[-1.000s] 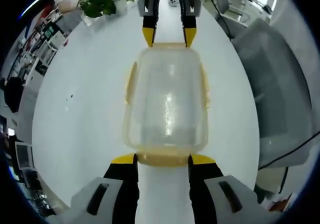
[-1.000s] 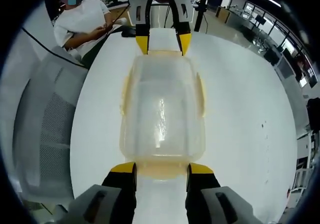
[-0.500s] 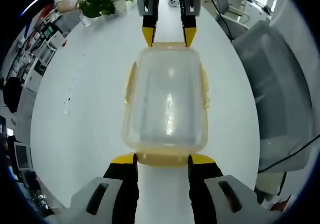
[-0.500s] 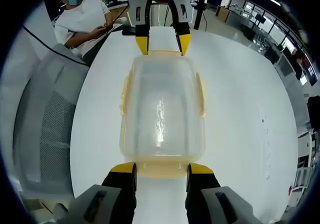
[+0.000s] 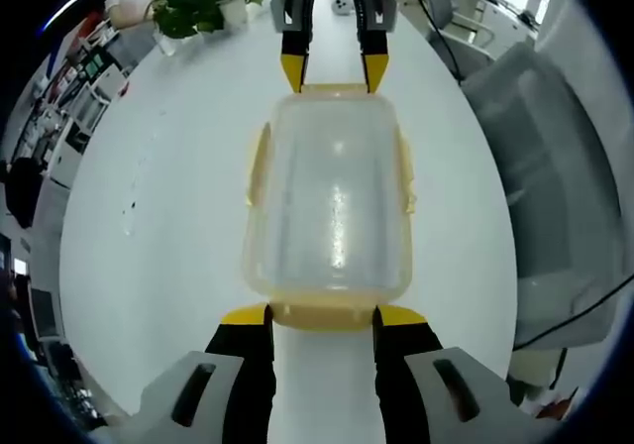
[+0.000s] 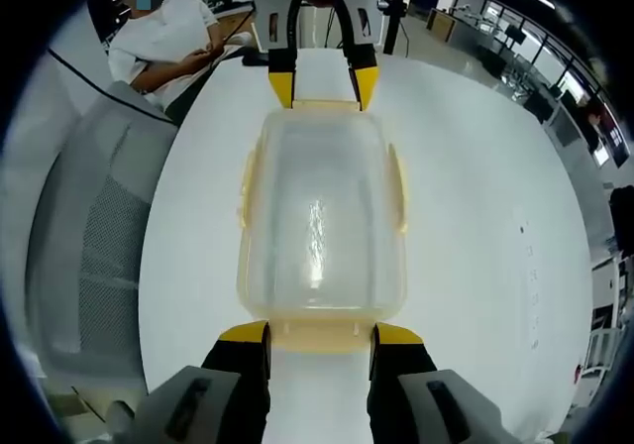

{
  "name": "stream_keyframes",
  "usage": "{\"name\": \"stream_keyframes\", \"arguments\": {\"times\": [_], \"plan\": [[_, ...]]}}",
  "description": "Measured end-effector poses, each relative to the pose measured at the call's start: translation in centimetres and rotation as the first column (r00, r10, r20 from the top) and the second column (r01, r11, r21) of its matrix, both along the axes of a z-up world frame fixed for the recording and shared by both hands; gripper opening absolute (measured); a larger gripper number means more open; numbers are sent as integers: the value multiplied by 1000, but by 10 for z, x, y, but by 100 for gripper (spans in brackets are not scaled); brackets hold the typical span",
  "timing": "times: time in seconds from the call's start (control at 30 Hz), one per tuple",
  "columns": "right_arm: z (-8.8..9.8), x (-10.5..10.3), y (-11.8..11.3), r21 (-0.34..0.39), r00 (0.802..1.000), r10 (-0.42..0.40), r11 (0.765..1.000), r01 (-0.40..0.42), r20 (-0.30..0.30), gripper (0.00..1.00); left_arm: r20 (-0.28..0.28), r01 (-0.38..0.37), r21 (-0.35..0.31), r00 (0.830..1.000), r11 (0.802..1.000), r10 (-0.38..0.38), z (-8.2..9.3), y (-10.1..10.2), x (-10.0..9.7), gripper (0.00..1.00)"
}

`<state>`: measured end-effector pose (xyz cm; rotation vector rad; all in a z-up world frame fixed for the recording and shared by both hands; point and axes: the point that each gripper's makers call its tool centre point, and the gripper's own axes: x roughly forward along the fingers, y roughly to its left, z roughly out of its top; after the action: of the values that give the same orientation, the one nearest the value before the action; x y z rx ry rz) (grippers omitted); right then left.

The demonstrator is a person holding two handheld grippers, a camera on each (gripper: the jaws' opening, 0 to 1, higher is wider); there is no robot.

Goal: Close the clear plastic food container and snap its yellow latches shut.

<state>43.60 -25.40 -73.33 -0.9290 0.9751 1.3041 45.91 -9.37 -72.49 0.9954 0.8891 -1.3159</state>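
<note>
Jaws of our left gripper (image 5: 322, 315) stand spread, their yellow tips set against the near short end of the container (image 5: 329, 201), which lies flat on the round white table (image 5: 158, 216) between the two grippers. The right gripper (image 5: 334, 72) meets the far end, also spread, its tips at the yellow end latch (image 5: 335, 89). The container is clear, glossy plastic, a rounded rectangle with its lid on; yellow side latches (image 5: 406, 171) lie along its long sides. In the right gripper view we see the same container (image 6: 322, 226) with our right gripper (image 6: 319, 335) at its near end, beside a grey mesh chair (image 6: 84, 236).
</note>
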Motion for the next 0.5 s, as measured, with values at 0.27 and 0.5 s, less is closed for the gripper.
{"name": "stream_keyframes", "arguments": {"times": [0.27, 0.5], "plan": [[-4, 0, -4, -1, 1000, -1, 1000, 1, -7, 35, -3, 0, -1, 1000, 1000, 0, -4, -3, 0, 36], [-8, -1, -7, -4, 1000, -4, 1000, 4, -15, 36, -6, 2, 3, 1000, 1000, -2, -8, -7, -1, 36]]}}
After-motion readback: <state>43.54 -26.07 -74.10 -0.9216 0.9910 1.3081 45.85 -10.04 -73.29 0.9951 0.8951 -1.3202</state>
